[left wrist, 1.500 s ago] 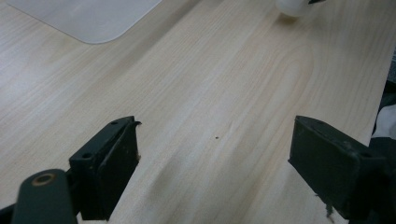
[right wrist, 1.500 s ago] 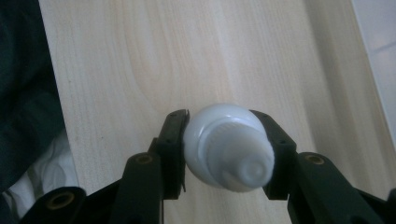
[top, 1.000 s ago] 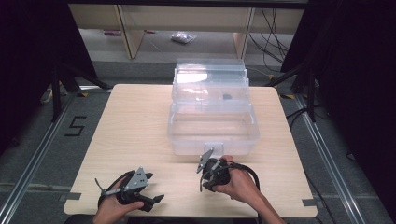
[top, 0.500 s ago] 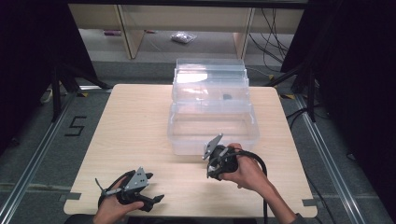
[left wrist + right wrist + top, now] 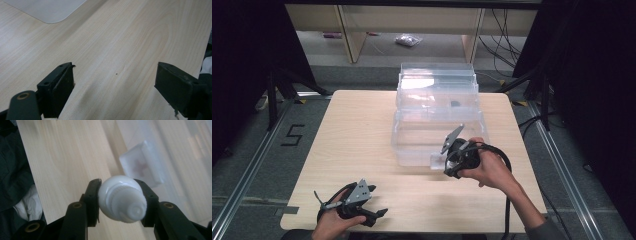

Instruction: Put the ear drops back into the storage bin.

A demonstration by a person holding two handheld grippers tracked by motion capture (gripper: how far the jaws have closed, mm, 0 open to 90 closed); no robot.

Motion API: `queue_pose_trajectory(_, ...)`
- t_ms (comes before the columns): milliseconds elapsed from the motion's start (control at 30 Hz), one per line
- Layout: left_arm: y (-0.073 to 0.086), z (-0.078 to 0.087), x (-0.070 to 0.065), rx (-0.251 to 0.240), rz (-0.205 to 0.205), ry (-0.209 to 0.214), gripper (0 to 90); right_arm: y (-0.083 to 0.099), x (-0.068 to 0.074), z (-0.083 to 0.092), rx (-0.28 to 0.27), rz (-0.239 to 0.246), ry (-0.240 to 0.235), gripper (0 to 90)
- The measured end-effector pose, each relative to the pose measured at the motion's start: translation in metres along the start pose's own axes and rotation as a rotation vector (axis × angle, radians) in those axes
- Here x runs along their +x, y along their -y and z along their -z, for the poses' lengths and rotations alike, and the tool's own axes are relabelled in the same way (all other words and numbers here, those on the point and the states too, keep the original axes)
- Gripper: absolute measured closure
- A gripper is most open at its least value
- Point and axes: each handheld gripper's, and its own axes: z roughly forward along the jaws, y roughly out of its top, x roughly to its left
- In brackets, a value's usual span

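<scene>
— Two grippers are working at this table, and the left gripper (image 5: 379, 214) is sitting nearest us, low at the front edge. Its jaws are standing wide apart with nothing but bare wood of the table (image 5: 357, 135) between them.

— Is the person's left hand (image 5: 332, 224) wrapping around its body?

— Yes, from below, with the grey plate on top. Farther in, to the right of the middle, the right gripper (image 5: 119, 197) is clamping a white tube (image 5: 121, 198) — its jaws are pressing on both sides of it, just behind the ribbed cap, which is pointing back at that gripper's camera.

— Where is the tube sitting, then?

— Off the table, in that grip, with its flat crimped end (image 5: 141, 163) reaching away from the jaws. From above, the pale tube (image 5: 437, 161) is showing just in front of the clear plastic box (image 5: 439, 132), at its near wall; whether it is touching that wall I cannot tell.

— And the right hand (image 5: 489, 170)?

— It is curling round the gripper's body, with the black cable (image 5: 507, 200) looping down along the forearm.

— What is lying beyond?

— The box is standing in stepped tiers toward the far edge of the table, with a small dark thing (image 5: 455, 103) inside an upper tier. Past the table, a crumpled bag (image 5: 408, 41) is lying on the floor.
</scene>
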Motion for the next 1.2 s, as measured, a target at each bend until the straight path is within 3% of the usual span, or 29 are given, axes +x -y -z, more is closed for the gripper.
queue_pose_trajectory(133, 0.0, 0.0, 0.0, 0.0, 0.001, 0.001, 15.0, 0.001, -0.009, 0.008, -0.014, 0.013, 0.012, 60.0)
queue_pose_trajectory(167, 0.0, 0.0, 0.0, 0.0, 0.001, 0.001, 15.0, 0.002, -0.013, 0.013, -0.005, -0.02, 0.018, 60.0)
queue_pose_trajectory(233, 0.0, 0.0, 0.0, 0.0, 0.002, 0.001, 15.0, 0.004, -0.018, 0.017, 0.004, -0.028, 0.03, 60.0)
queue_pose_trajectory(333, 0.0, 0.0, 0.0, -0.002, 0.003, 0.001, 15.0, 0.004, -0.025, 0.02, -0.002, -0.011, 0.036, 60.0)
queue_pose_trajectory(433, 0.0, 0.0, 0.0, -0.002, 0.003, 0.002, 15.0, 0.007, -0.033, 0.027, 0.012, -0.067, 0.053, 60.0)
queue_pose_trajectory(733, 0.0, -0.001, 0.0, -0.001, 0.004, 0.002, 15.0, 0.013, -0.058, 0.034, 0.032, -0.126, 0.084, 60.0)
queue_pose_trajectory(1067, 0.0, -0.001, 0.0, -0.001, 0.004, 0.003, 15.0, 0.018, -0.088, 0.026, 0.072, -0.198, 0.107, 60.0)
queue_pose_trajectory(1200, 0.0, -0.001, 0.001, 0.0, 0.005, 0.004, 15.0, 0.019, -0.1, 0.015, 0.094, -0.229, 0.107, 60.0)
